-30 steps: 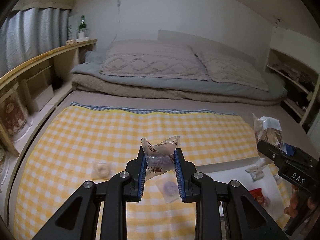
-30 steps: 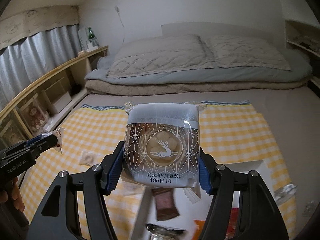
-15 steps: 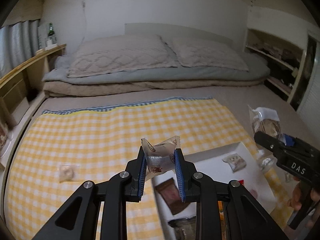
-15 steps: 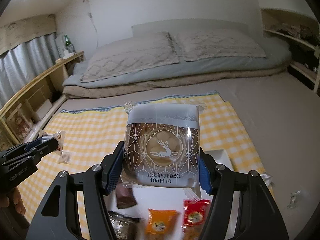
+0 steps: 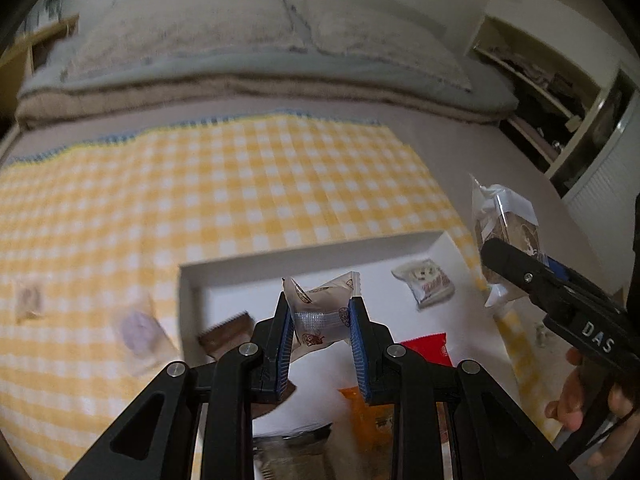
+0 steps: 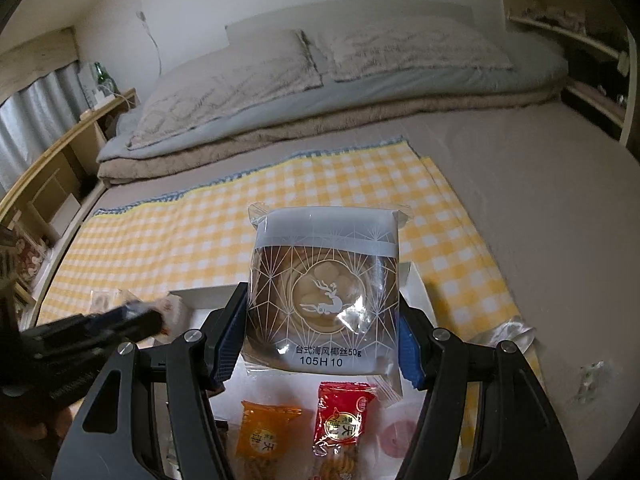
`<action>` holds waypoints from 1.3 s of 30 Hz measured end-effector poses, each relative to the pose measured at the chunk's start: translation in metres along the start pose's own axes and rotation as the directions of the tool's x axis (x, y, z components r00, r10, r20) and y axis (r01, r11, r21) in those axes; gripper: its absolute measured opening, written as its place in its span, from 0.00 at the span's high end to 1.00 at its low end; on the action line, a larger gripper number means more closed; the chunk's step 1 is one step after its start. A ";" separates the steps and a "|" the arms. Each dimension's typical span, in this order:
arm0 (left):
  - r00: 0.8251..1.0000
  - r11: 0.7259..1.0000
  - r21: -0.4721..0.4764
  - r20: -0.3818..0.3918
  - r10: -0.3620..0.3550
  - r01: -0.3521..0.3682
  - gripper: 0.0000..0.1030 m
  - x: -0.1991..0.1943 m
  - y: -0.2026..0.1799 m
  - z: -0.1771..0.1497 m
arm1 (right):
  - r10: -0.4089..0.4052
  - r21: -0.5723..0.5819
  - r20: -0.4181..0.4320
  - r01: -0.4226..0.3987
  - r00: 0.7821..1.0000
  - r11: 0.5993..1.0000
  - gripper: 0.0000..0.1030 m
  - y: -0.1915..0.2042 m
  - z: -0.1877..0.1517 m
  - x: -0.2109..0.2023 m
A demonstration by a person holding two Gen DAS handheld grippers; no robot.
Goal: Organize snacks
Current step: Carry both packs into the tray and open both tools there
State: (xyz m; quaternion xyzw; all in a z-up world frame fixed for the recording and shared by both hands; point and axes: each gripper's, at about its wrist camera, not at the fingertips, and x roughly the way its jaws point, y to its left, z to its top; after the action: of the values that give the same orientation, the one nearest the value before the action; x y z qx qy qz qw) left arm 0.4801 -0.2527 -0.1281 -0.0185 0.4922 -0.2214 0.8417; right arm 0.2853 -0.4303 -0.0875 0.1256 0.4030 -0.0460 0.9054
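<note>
Both grippers carry a snack above the white tray [image 5: 192, 280], which lies on the yellow checked cloth [image 5: 200, 184] at lower centre of both views. Your left gripper [image 5: 322, 320] is closed to a narrow gap on a small crinkled candy packet [image 5: 320, 312], pinched only at its waist, with the loose ends sticking out above. Your right gripper [image 6: 316, 320] is spread wide around a pastry packet with a deer emblem [image 6: 324, 296], pressing on its two side edges. Risks: the slick film may slide from either grip if you swing fast, and the blur in the left view suggests speed. The tray already holds an orange packet [image 6: 266, 436], a red packet [image 6: 344, 416] and a white packet [image 5: 426, 282], so a careless release may land on them or bounce over the rim. The two tools sit near each other at lower left of the right view and could collide. Squeezing harder may crush the pastry.
</note>
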 end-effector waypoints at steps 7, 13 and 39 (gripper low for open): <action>0.989 0.997 -0.078 -0.144 -0.030 0.019 0.75 0.069 0.015 0.004 | 0.004 0.011 -0.077 -0.003 0.997 1.000 0.37 -0.009 -0.008 0.030; 0.979 0.998 -0.060 -0.204 0.013 -0.026 0.75 0.098 0.020 0.000 | 0.022 0.012 -0.143 -0.021 0.990 1.000 0.37 -0.007 -0.014 0.052; 0.992 0.996 0.091 -0.122 0.032 -0.021 0.44 0.066 0.024 -0.007 | -0.008 0.040 -0.257 0.019 0.966 0.999 0.28 -0.012 -0.029 0.097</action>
State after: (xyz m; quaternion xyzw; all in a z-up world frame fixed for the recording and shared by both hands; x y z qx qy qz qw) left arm 0.5103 -0.2553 -0.1917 0.0397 0.5328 -0.2328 0.8126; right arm 0.3276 -0.4326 -0.1802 0.1470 0.5165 -0.0442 0.8424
